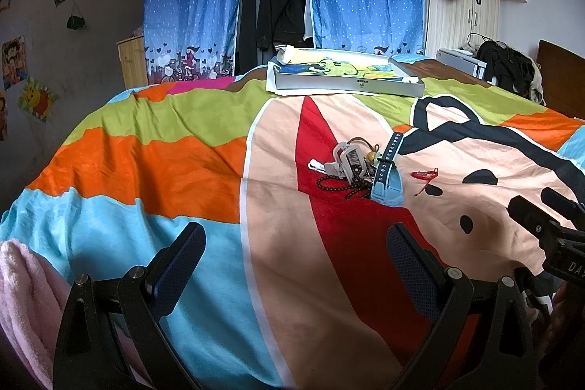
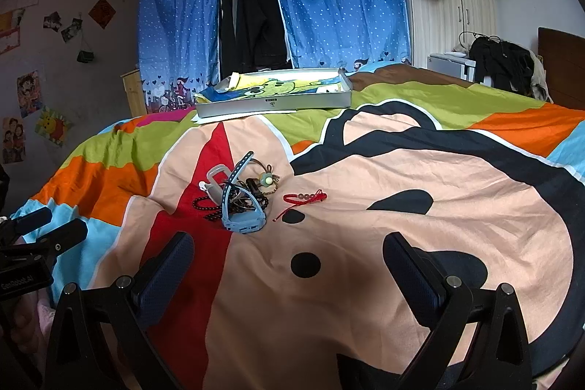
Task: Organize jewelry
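I see the jewelry pile [image 2: 237, 200] lying on the bedspread [image 2: 365, 207], well short of the shallow box [image 2: 274, 97] at the far edge, with a red bracelet [image 2: 305, 197] just right of the pile. My left gripper [image 1: 296, 258] and right gripper [image 2: 289, 265] both hover near the pile, jaws spread wide, holding nothing.

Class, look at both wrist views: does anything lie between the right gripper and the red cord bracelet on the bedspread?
Nothing visible does. The open right gripper faces bare bedspread up to the red cord bracelet with small beads. The tangled pile with the blue watch strap lies apart, to the bracelet's left.
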Action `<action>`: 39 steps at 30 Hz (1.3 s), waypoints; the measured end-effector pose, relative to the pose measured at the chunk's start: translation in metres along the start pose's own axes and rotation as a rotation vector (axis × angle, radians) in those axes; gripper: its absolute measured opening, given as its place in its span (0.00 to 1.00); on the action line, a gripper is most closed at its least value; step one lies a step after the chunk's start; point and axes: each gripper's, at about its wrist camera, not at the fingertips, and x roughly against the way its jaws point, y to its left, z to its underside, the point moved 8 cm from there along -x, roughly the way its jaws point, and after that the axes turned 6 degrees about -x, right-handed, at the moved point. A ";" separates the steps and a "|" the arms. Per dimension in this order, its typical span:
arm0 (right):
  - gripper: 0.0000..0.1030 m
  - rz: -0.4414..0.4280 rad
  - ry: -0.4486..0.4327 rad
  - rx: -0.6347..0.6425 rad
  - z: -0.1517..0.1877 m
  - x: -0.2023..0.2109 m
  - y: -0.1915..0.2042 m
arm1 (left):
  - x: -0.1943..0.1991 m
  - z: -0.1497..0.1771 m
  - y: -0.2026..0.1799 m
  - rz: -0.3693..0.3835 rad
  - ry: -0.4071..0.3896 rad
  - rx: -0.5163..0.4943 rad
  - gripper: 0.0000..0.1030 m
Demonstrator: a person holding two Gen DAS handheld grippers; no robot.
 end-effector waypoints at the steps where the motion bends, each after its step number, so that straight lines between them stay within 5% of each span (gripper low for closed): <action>1: 1.00 0.000 -0.001 0.001 0.000 0.000 0.000 | 0.000 0.001 0.000 0.001 0.004 0.001 0.94; 13: 1.00 0.029 -0.011 -0.067 -0.016 -0.006 -0.024 | -0.029 -0.003 0.004 0.020 0.139 -0.031 0.94; 17: 1.00 0.045 0.041 0.010 -0.029 -0.024 -0.026 | -0.048 -0.026 0.010 0.099 0.150 -0.036 0.94; 24: 1.00 -0.052 0.260 0.007 -0.031 -0.074 -0.035 | -0.086 -0.049 -0.018 0.301 0.160 -0.080 0.92; 26: 1.00 -0.072 0.310 -0.009 -0.028 -0.089 -0.040 | -0.099 -0.051 -0.033 0.349 0.160 -0.116 0.87; 34: 0.90 -0.148 0.461 -0.019 -0.013 -0.152 -0.055 | -0.154 -0.046 -0.065 0.496 0.200 -0.167 0.41; 39: 0.80 -0.187 0.503 -0.006 -0.008 -0.179 -0.055 | -0.173 -0.046 -0.079 0.568 0.235 -0.204 0.32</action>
